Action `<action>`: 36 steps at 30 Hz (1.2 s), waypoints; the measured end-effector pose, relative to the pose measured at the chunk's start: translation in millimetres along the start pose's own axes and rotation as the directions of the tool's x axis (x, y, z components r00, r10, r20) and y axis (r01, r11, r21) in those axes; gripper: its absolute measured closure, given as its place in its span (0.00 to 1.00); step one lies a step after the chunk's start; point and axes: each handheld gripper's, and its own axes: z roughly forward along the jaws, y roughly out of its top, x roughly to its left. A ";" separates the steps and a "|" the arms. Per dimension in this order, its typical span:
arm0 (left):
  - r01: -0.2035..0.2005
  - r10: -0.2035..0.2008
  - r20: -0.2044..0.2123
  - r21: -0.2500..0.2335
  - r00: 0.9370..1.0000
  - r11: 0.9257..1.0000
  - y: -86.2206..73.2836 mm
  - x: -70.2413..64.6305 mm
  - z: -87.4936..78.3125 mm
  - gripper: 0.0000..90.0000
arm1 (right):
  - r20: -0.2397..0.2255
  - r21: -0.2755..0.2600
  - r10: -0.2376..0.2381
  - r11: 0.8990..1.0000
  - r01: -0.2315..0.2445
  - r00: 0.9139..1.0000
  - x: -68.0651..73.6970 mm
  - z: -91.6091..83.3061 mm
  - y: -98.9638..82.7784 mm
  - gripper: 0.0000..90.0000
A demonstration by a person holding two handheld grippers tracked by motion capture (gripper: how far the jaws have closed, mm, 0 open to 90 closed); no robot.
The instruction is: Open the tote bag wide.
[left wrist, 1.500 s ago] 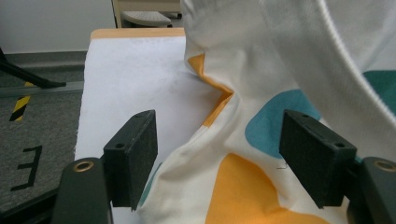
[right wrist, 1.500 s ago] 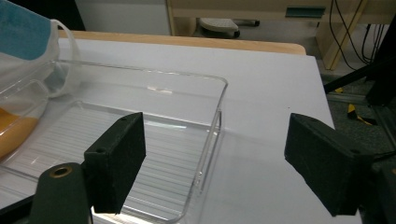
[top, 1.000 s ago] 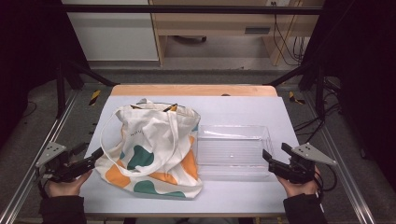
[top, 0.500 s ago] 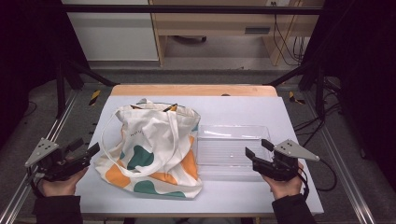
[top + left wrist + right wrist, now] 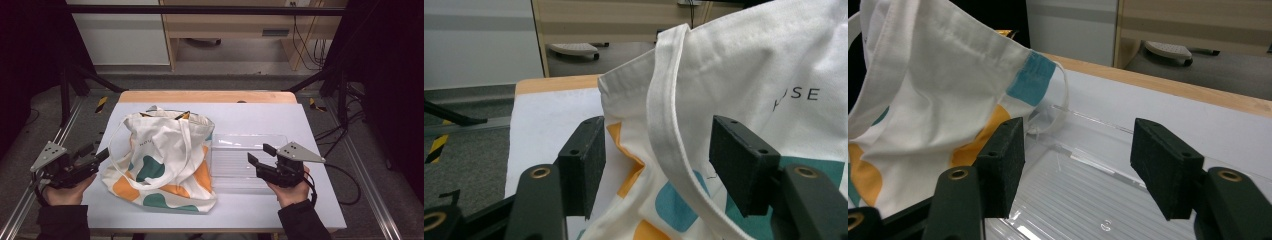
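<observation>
Now we see the cream canvas tote bag with orange and teal patches lying on the white worktop, and the clear ribbed plastic tray sits just beside the bag on its right. Our left hand-held gripper hovers at the bag's left edge, its jaws apart though they have just been closing, with a cream strap between them but not pressed. Our right hand-held gripper hangs over the tray to the bag's right, jaws apart and likewise just closing, nothing gripped.
</observation>
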 end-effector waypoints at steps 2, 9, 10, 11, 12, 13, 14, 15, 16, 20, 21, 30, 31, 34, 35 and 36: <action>-0.004 0.004 -0.001 0.001 1.000 1.000 1.7 -0.6 0.9 0.46 | -0.011 0.002 -0.004 1.000 0.004 1.000 3.4 3.5 2.3 0.44; -0.017 0.018 -0.021 0.034 1.000 0.999 12.4 -3.2 14.5 0.51 | -0.048 0.007 -0.032 0.999 0.032 0.998 16.7 14.8 8.0 0.47; -0.021 0.022 -0.023 0.039 1.000 0.999 13.5 -3.9 16.5 0.52 | -0.052 0.007 -0.033 0.999 0.034 0.998 18.5 16.0 8.7 0.47; -0.021 0.022 -0.023 0.039 1.000 0.999 13.5 -3.9 16.5 0.52 | -0.057 0.006 -0.038 0.999 0.039 0.998 20.1 17.3 9.4 0.47; -0.028 0.029 -0.029 0.044 0.999 0.999 15.1 -5.1 20.0 0.53 | -0.062 0.007 -0.040 0.999 0.041 0.997 21.8 18.6 10.1 0.48; -0.028 0.029 -0.029 0.044 0.999 0.999 15.1 -5.1 20.0 0.54 | -0.067 0.006 -0.041 0.999 0.041 0.997 23.0 19.7 10.7 0.48; -0.033 0.034 -0.029 0.051 0.999 0.998 16.6 -6.2 24.2 0.56 | -0.071 0.005 -0.041 0.999 0.042 0.997 24.8 21.1 11.7 0.48; -0.033 0.034 -0.027 0.052 0.999 0.998 16.7 -6.5 26.0 0.58 | -0.080 0.004 -0.043 0.999 0.043 0.996 26.8 22.7 13.1 0.48; -0.031 0.033 -0.027 0.056 0.999 0.998 16.8 -6.9 28.1 0.60 | -0.087 0.002 -0.044 0.999 0.045 0.995 28.9 24.1 14.5 0.49; -0.040 0.043 -0.036 0.076 0.998 0.996 15.5 -8.8 34.4 0.66 | -0.107 -0.007 -0.051 0.999 0.050 0.993 37.0 29.1 19.5 0.49; -0.041 0.043 -0.030 0.079 0.999 0.996 14.5 -9.2 36.1 0.69 | -0.113 -0.009 -0.055 0.999 0.054 0.992 38.9 30.2 20.8 0.49; -0.008 0.009 -0.012 0.109 1.000 0.994 2.4 -2.9 40.3 0.92 | -0.180 -0.037 -0.071 0.997 0.066 0.981 67.5 49.5 35.7 0.48; -0.008 0.009 -0.012 0.109 1.000 0.994 2.4 -2.9 40.3 0.92 | -0.180 -0.037 -0.071 0.997 0.066 0.981 67.5 49.5 35.7 0.48; -0.020 0.021 -0.010 0.114 1.000 0.993 0.0 -4.5 40.7 0.95 | -0.204 -0.046 -0.061 0.998 0.053 0.977 77.3 59.1 41.4 0.47; -0.025 0.026 -0.009 0.117 1.000 0.993 -0.5 -5.4 41.0 0.95 | -0.204 -0.046 -0.061 0.998 0.053 0.977 77.3 59.1 41.4 0.47; -0.036 0.037 -0.011 0.116 0.999 0.993 -1.1 -7.1 40.6 0.96 | -0.218 -0.055 -0.062 0.997 0.052 0.974 83.0 63.3 45.3 0.47</action>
